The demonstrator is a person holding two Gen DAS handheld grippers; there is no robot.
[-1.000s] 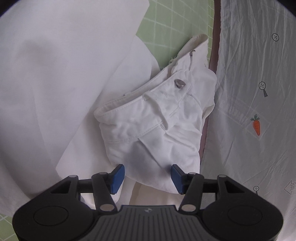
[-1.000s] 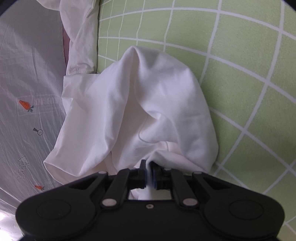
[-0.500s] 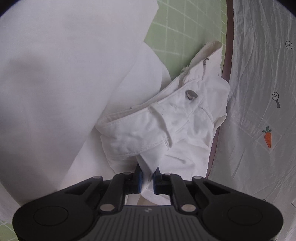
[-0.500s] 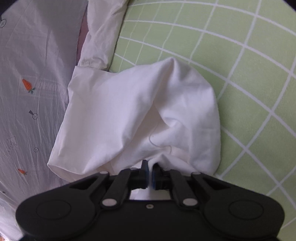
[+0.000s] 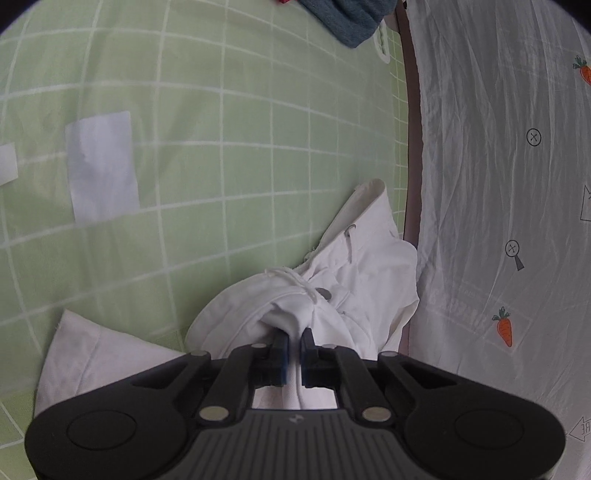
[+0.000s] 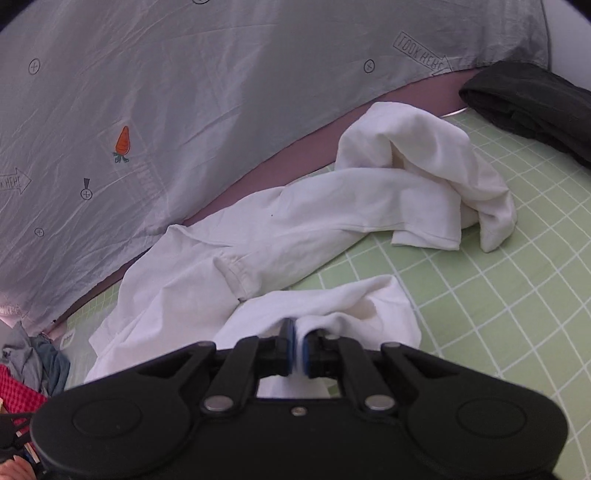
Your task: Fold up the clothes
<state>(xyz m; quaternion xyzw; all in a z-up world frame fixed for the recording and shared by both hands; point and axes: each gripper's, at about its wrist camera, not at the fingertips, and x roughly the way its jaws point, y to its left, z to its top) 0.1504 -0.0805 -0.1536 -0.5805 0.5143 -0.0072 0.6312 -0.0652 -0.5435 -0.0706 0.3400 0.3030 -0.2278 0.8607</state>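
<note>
White trousers (image 5: 354,295) lie bunched on the green checked mat (image 5: 221,166), with a metal button and drawstring showing at the waist. My left gripper (image 5: 293,343) is shut on a fold of the waist fabric. In the right wrist view the trousers (image 6: 295,229) stretch along the mat's far edge, one leg crumpled at the right end. My right gripper (image 6: 299,341) is shut on a white fold of the trousers (image 6: 332,306) near the front.
A grey sheet with carrot prints (image 5: 498,221) borders the mat, also in the right wrist view (image 6: 147,110). A dark teal cloth (image 5: 347,18) lies at the far end. A black garment (image 6: 528,99) lies at the far right. Red and blue clothes (image 6: 26,369) lie at the left.
My left gripper closed on the waist fabric, then lifted and swung so the mat shows. My right gripper, still shut on the cloth, swung towards the sheet side; the trousers now lie stretched out.
</note>
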